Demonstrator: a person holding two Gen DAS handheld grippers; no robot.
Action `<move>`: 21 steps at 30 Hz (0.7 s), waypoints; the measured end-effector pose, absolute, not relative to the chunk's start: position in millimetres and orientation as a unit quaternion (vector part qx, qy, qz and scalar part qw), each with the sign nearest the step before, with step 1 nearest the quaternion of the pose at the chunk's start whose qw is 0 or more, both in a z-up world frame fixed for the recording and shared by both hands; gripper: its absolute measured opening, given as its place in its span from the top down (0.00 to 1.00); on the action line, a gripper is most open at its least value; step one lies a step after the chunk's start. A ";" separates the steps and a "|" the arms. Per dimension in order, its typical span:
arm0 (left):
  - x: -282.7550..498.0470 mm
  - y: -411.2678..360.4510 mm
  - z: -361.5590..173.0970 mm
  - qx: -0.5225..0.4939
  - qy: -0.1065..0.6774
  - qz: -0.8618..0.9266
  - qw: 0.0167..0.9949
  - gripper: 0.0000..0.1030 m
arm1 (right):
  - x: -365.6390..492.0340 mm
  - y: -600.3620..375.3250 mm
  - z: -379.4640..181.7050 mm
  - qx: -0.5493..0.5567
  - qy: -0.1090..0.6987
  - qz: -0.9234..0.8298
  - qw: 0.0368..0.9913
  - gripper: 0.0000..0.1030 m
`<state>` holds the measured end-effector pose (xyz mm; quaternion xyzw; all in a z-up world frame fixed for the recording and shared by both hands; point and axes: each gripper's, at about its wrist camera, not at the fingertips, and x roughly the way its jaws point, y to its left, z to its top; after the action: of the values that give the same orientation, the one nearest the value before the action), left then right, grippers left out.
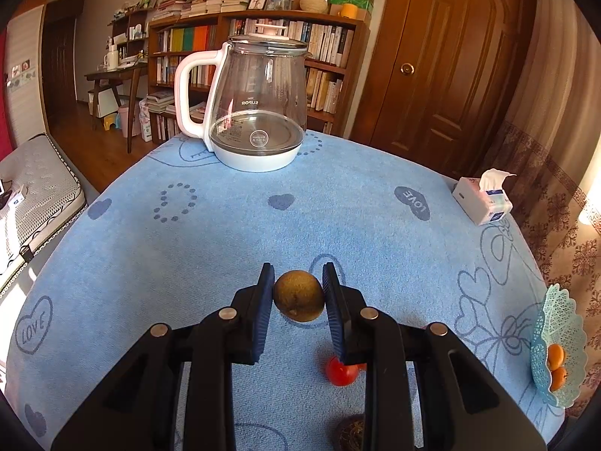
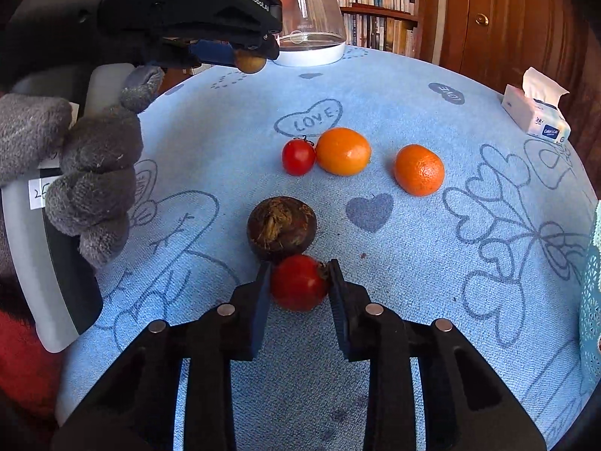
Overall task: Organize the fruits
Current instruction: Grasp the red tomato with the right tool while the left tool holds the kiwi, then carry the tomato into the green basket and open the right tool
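My left gripper [image 1: 298, 293] is shut on a small round brown fruit [image 1: 298, 296] and holds it above the blue cloth; it also shows in the right wrist view [image 2: 251, 63]. My right gripper [image 2: 299, 282] is shut on a red tomato [image 2: 298, 282] low over the cloth. A dark brown water chestnut [image 2: 281, 227] sits just beyond it. Farther off lie a smaller red tomato [image 2: 298, 157] touching an orange kumquat [image 2: 343, 151], and an orange [image 2: 419, 170]. A pale blue lattice basket [image 1: 559, 345] at the table's right edge holds two orange fruits [image 1: 556, 366].
A glass kettle [image 1: 255, 101] stands at the table's far side. A tissue box [image 1: 482, 201] sits at the far right edge. The blue cloth [image 1: 225, 225] covers the round table. A bookshelf and wooden door stand behind.
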<state>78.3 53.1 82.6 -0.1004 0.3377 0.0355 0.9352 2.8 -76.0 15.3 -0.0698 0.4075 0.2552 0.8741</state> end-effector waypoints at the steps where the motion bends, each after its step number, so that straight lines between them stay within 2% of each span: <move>1: 78.3 53.1 82.5 -0.100 0.338 0.036 0.935 0.74 | 1.7 -75.4 15.2 -0.071 0.406 0.255 0.875 0.71; 21: 77.7 46.4 79.5 -0.091 0.338 0.026 0.936 0.74 | -3.0 -101.6 30.0 -0.024 0.378 0.221 0.899 0.71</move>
<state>77.7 46.4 79.5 -0.0912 0.3383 0.0260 0.9362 -3.0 -101.6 30.0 -0.0236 0.3778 0.2206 0.8989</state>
